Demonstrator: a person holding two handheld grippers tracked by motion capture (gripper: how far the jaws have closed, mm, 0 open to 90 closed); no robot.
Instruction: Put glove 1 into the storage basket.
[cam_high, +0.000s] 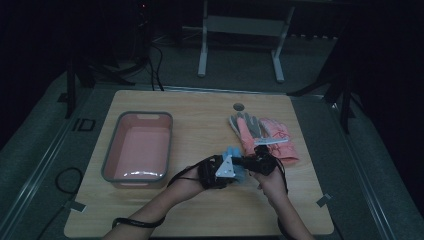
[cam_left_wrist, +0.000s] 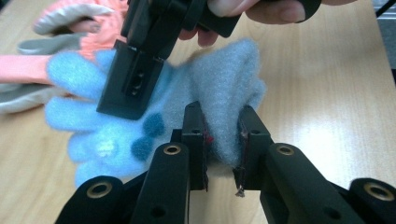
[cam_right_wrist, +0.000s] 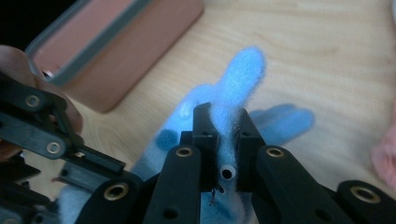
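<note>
High view first: I see my two grippers meeting near the front middle of the wooden table (cam_high: 200, 120), the left gripper (cam_high: 216, 172) and right gripper (cam_high: 261, 162) close together over a fuzzy blue glove (cam_high: 234, 151), which lies on the tabletop between them. A pink tub with a grey rim (cam_high: 112, 150) sits to the left of my hands, well apart from the glove. Behind the right gripper lie an orange-and-grey glove (cam_high: 245, 131) and a pink glove (cam_high: 280, 140), side by side and partly overlapping.

From the left gripper view, my left gripper (cam_left_wrist: 223, 140) is clamped on the cuff end of the blue glove (cam_left_wrist: 224, 88), with fleece bunched between the two jaws. The right gripper's jaws come down from above onto the glove's finger side. Dark blue dots mark the glove's palm.

From the right gripper view, my right gripper (cam_right_wrist: 227, 135) pinches one finger of the blue glove (cam_right_wrist: 240, 74), which sticks up between its jaws. The tub (cam_right_wrist: 116, 51) lies beyond, at upper left.
</note>
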